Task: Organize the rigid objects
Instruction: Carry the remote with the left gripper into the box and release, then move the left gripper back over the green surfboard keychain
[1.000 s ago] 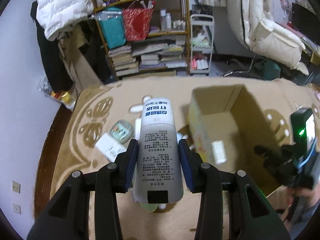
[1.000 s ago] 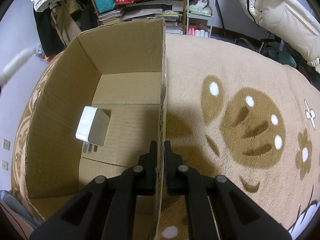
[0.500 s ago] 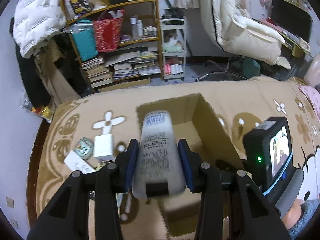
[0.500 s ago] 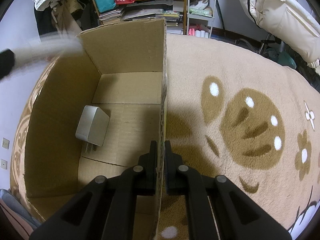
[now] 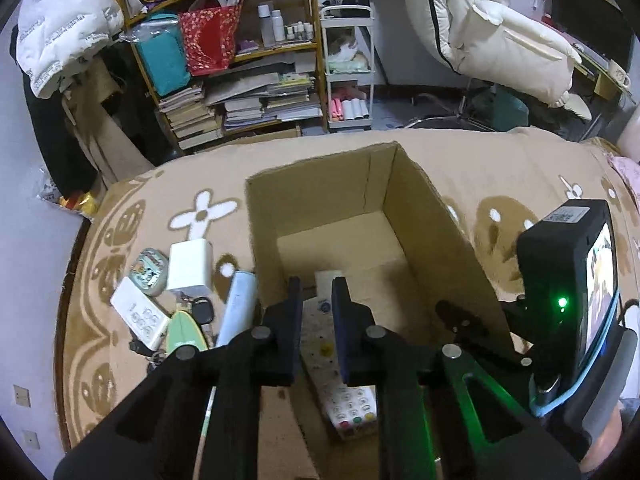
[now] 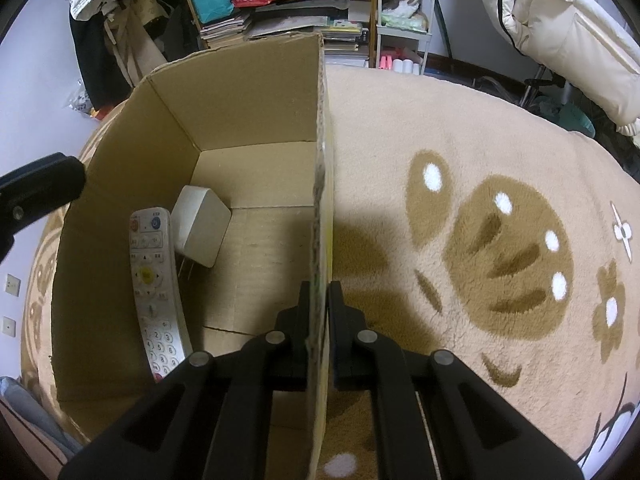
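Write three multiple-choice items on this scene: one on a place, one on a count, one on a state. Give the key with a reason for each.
1. Where does the remote control lie?
A. On the rug beside the box
B. Inside the cardboard box, next to the white charger
C. On the bookshelf

2. How many things lie inside the cardboard box?
A. Two
B. Four
C. None

3. What is the right gripper doing?
A. Hanging open above the rug
B. Holding the charger
C. Shut on the box's side wall

Key: 1 B, the right wrist view shows the remote on the box floor along the left wall, beside the charger. 2 A, only the remote and the charger show in it. 3 C, its fingers sit on either side of the cardboard edge; the left gripper stands open above the remote.
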Available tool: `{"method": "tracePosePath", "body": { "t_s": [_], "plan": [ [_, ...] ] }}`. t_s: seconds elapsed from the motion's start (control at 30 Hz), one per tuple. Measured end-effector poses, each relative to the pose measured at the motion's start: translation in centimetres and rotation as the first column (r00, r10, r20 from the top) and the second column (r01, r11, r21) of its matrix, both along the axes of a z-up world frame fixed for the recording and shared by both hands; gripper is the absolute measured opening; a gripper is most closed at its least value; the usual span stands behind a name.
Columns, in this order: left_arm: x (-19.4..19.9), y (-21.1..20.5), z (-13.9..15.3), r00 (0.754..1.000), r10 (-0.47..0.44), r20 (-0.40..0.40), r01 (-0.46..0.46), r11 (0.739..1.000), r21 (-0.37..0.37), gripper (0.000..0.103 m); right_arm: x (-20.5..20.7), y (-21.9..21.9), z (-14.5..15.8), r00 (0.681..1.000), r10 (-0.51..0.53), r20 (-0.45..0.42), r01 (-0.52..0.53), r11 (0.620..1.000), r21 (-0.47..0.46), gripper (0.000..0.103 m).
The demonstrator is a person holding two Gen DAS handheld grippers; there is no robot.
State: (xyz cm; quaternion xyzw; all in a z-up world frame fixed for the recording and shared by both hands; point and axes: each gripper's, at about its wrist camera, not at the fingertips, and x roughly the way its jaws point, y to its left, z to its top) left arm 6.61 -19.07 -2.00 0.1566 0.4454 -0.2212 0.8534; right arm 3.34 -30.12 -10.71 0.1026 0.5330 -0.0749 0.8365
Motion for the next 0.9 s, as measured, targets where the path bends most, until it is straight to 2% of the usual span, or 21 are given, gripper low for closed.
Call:
{"method": "tracePosePath", "body": {
  "t_s": [0.17,0.3,0.37,0.43,0.5,0.57,0.63,0.7,0.9],
  "plan": [
    [0.4,1.5,1.3,1.000,0.023,-0.003,-0.023,0.999,-0.023,0.016,0.0,0.0,0.0,1.000,-0.001,0.000,0.001,1.000,0.001,0.007],
    [0.9,3.2,2.3,0.999,0.038,0.016,-0.038,0.999,-0.003,0.023,0.0,0.0,0.0,1.000,-0.002,0.000,0.002,1.000,0.001,0.007],
    [1.4,4.2,2.4,0.998,0.056,0.018,-0.056,0.998,0.021,0.033,0.0,0.0,0.0,1.000,-0.002,0.000,0.002,1.000,0.002,0.007],
    [1.8,5.3,2.4,0.997,0.079,0.020,-0.079,0.997,0.013,0.052,0.0,0.0,0.0,1.000,0.000,-0.001,0.000,1.000,0.000,0.007],
    [2.3,6.5,2.2,0.994,0.106,0.026,-0.106,0.994,0.002,0.060,0.0,0.0,0.0,1.000,0.000,0.000,0.000,1.000,0.001,0.007],
    [2.8,7.7,1.9,0.992,0.124,0.015,-0.124,0.992,-0.007,0.073,0.0,0.0,0.0,1.000,-0.001,-0.001,0.001,1.000,0.001,0.007],
    [3.2,8.6,1.6,0.990,0.139,0.011,-0.139,0.990,-0.016,0.091,0.0,-0.1,-0.1,1.000,0.000,-0.002,0.000,1.000,0.000,0.007],
    [3.6,9.7,1.0,0.985,0.170,0.016,-0.170,0.985,-0.010,0.098,0.0,-0.1,-0.1,1.000,0.000,-0.003,0.000,1.000,0.000,0.007],
    [4.1,11.4,-1.4,0.986,0.168,0.010,-0.169,0.985,0.045,0.099,-0.1,-0.2,-0.1,1.000,-0.001,-0.004,0.001,1.000,0.000,0.007]
  ]
}}
